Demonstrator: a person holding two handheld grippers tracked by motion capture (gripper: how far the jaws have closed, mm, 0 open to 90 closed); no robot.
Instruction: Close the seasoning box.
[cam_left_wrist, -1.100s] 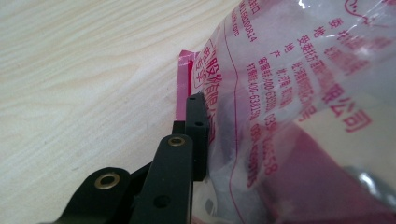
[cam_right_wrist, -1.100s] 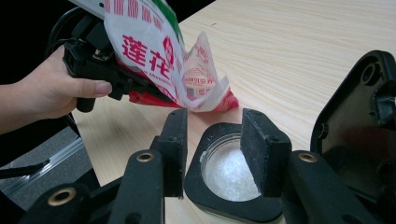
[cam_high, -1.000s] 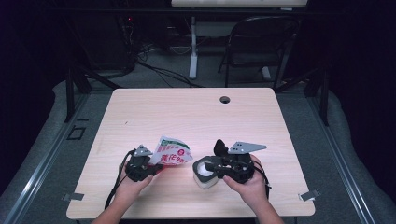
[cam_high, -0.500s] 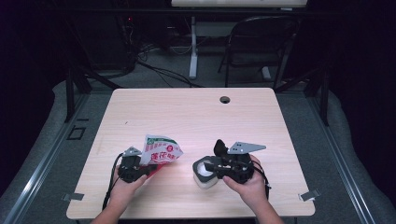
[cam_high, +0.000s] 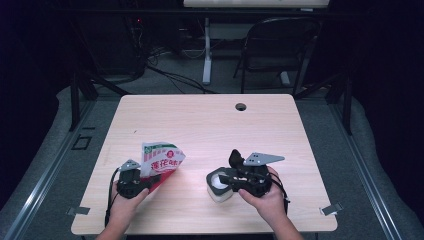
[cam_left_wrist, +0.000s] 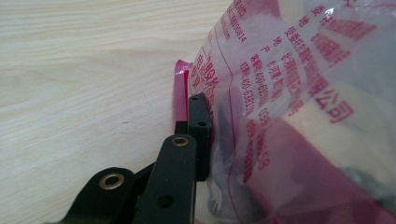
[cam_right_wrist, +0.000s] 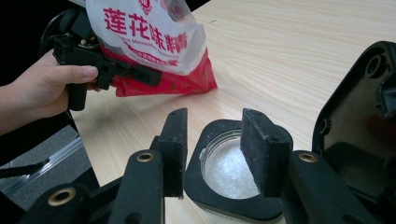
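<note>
Red and white crinkled plastic, printed with red characters, makes up the seasoning bag (cam_high: 161, 165) that we grip in our left tool (cam_high: 134, 182); its jaws have just been closing and now pinch the bag's red lower edge, so the bag rises tilted above and ahead of that tool, clear of the counter at its top. In the left gripper view the translucent film (cam_left_wrist: 299, 107) lies pressed against the one black jaw we can see, with the red seam just beyond its tip.

Well apart to the right, our right tool (cam_high: 239, 181) clamps a small round container with a black collar and white body (cam_high: 218, 185). In the right gripper view its two pads sit on either side of the collar (cam_right_wrist: 224, 168), one outside the rim and one reaching over the mouth, where white crystals show. A black hinged lid (cam_right_wrist: 359, 107) stands open just right of the jaws.

Both tools rest low over the pale wood-grain counter (cam_high: 210, 125), near its front edge. A small round hole (cam_high: 241, 106) sits far ahead of them.
</note>
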